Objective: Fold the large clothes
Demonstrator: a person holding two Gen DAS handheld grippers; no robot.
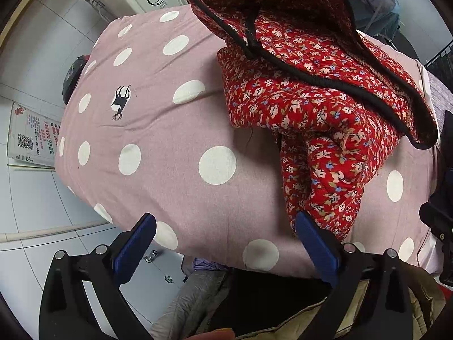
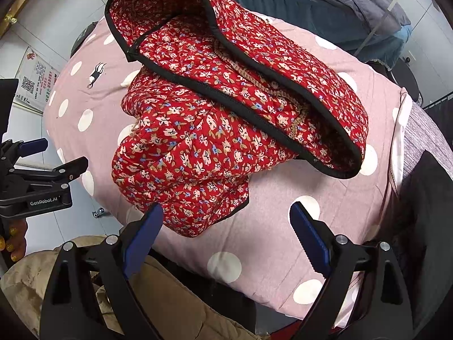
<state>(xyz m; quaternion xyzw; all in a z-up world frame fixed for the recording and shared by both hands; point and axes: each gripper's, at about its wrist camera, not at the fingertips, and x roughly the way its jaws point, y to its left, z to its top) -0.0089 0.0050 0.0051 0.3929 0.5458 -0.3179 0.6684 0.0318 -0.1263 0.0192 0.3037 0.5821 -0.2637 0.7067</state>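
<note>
While both jaws gape empty, the jacket (image 2: 226, 130) lies just ahead.

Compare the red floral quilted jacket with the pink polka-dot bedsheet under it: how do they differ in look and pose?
The red floral quilted jacket is thick, padded and bundled in folds; the pink polka-dot bedsheet is thin and spread flat. The jacket carries small flowers and black edging; the sheet has large white dots. Both are printed fabric.

"GenRobot.AI" on left gripper (image 2: 42, 155); poster (image 1: 32, 134) text unreadable
</note>
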